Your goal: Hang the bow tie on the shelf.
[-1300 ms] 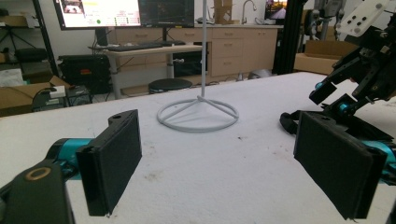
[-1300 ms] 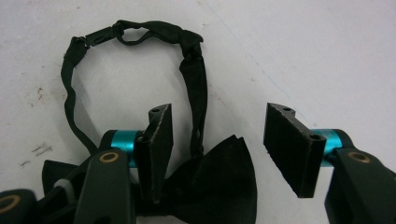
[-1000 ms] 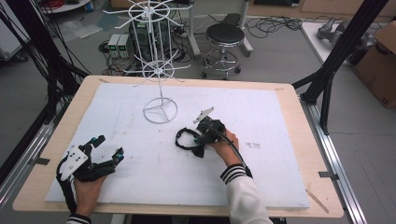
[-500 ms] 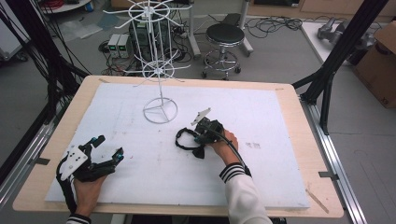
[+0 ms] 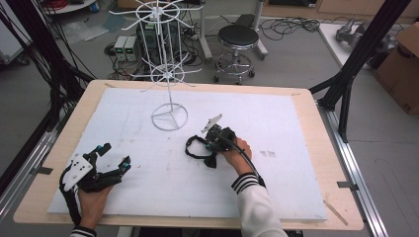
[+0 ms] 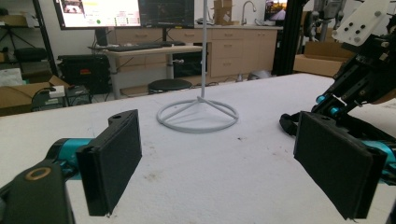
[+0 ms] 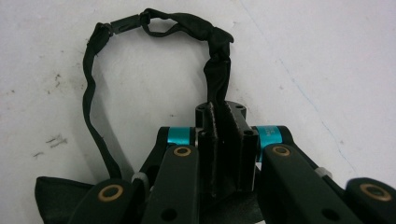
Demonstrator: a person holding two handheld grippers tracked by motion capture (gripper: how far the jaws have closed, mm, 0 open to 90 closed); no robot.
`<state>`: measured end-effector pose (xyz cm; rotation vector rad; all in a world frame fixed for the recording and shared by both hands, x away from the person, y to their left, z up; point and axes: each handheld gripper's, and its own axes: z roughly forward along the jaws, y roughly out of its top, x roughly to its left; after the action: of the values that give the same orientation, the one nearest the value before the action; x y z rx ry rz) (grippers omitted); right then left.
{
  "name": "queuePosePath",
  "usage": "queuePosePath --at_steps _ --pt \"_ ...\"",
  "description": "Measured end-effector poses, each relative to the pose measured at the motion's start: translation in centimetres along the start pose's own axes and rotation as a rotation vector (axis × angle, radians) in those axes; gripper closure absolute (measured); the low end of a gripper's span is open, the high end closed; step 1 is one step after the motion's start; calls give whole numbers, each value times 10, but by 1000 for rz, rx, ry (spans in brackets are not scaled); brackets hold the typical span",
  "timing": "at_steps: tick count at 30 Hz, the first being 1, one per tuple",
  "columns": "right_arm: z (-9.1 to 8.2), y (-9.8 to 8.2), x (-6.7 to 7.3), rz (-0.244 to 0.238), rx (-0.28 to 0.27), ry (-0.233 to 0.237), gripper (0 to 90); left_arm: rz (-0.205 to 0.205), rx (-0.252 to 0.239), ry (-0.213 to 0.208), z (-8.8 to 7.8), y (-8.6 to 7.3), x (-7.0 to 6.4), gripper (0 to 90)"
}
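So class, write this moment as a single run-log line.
left gripper: open, resting on table | right gripper: jaws shut on black strap | white wire stand: upright, untouched

Grey floor [image 5: 296,59] beyond the counter [image 5: 316,123], strewn with cables [image 5: 291,22]. Round black stool [image 5: 238,37] on a chrome base, just past the far edge. Black frame struts [image 5: 356,64] at right, cardboard box [image 5: 402,64] beside them. Farther back, a desk [image 6: 144,49] with keyboard [image 6: 135,45] under two monitors [image 6: 123,13], pale wooden cabinets [image 6: 233,51] behind, a faucet [image 6: 247,5] above. Lit evenly, no hard shadows.
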<state>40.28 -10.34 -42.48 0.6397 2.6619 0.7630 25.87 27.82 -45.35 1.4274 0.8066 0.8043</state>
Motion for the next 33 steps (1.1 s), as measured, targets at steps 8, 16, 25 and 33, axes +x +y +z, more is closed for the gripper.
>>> queuePosePath --at_steps 8,16,25,33 --pt "-8 0 -2 45 -61 1 831 -1 -1 1 0 0 0 155" --pt "-19 0 -4 56 -133 -35 831 -2 -3 1 0 0 0 154" --pt "-35 2 -4 95 -291 -27 826 -2 -4 1 0 0 0 155" --pt "-51 3 -5 106 -424 -51 823 -2 -4 2 0 0 0 155"
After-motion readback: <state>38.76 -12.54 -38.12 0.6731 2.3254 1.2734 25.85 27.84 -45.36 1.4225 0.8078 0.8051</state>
